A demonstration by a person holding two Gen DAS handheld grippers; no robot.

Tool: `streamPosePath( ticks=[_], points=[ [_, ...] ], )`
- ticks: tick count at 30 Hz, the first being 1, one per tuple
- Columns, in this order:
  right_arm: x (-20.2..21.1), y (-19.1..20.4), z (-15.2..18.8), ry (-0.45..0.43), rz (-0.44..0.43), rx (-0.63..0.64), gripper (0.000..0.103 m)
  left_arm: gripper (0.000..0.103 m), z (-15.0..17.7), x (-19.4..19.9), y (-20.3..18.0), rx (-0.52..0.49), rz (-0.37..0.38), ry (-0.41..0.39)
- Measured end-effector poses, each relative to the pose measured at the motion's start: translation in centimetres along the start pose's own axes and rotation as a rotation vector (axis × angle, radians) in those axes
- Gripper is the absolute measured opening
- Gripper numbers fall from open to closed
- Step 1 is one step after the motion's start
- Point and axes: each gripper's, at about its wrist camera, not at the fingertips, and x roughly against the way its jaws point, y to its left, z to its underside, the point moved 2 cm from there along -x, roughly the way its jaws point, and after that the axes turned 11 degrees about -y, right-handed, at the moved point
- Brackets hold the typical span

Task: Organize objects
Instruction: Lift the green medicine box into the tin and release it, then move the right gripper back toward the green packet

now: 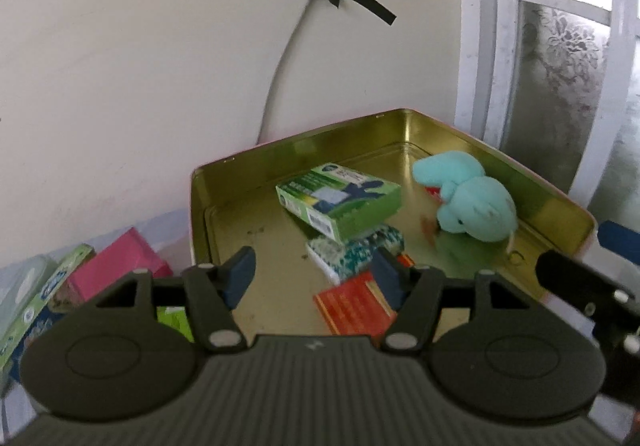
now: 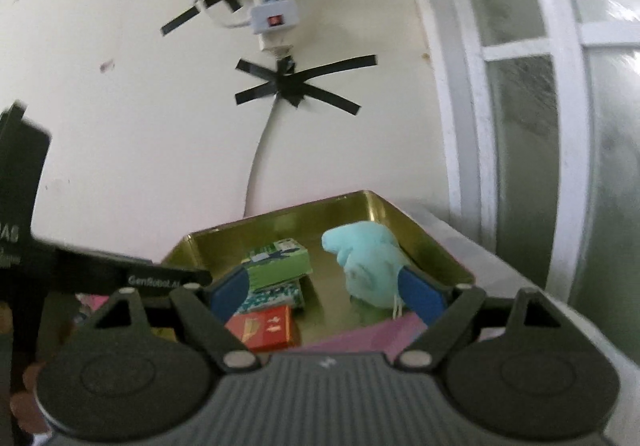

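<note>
An open gold metal tin [image 1: 224, 170] stands against the wall and also shows in the right wrist view [image 2: 376, 202]. In it lie a green box [image 1: 340, 202], a teal patterned packet [image 1: 352, 252] under it, a red box [image 1: 354, 306] and a light blue plush toy [image 1: 468, 198]. My left gripper [image 1: 314, 278] is open and empty over the tin's near edge. My right gripper [image 2: 324, 292] is open and empty just before the tin, with the plush toy [image 2: 368, 262] and the green box [image 2: 280, 262] beyond its fingers.
Left of the tin lie a pink box [image 1: 116, 270] and a green box [image 1: 36, 310]. The other gripper's black arm [image 1: 588, 294] reaches in at the right. A taped cable [image 1: 280, 58] runs down the wall. A window frame [image 1: 500, 46] stands at the right.
</note>
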Motion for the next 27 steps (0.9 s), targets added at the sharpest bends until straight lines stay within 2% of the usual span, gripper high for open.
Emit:
streamPosePath(
  ticks=[6,12,20,27],
  points=[
    [1.6,-0.5,0.2,0.0,0.013,-0.095,0.085,0.068,1.2,2.3,0.2,-0.012,0.01,-0.013],
    [2.9,0.2,0.3,0.004,0.003,-0.118,0.086,0.068,2.2,4.0,0.9,-0.012,0.015,-0.027],
    [3.7,2.8,0.5,0.022,-0.03,-0.09,0.086,0.069,3.4,5.4,3.5,0.003,-0.006,-0.032],
    [3.7,6.4,0.9,0.036,-0.069,-0.029,0.087,0.069,4.7,6.1,7.0,0.042,-0.058,-0.022]
  ],
)
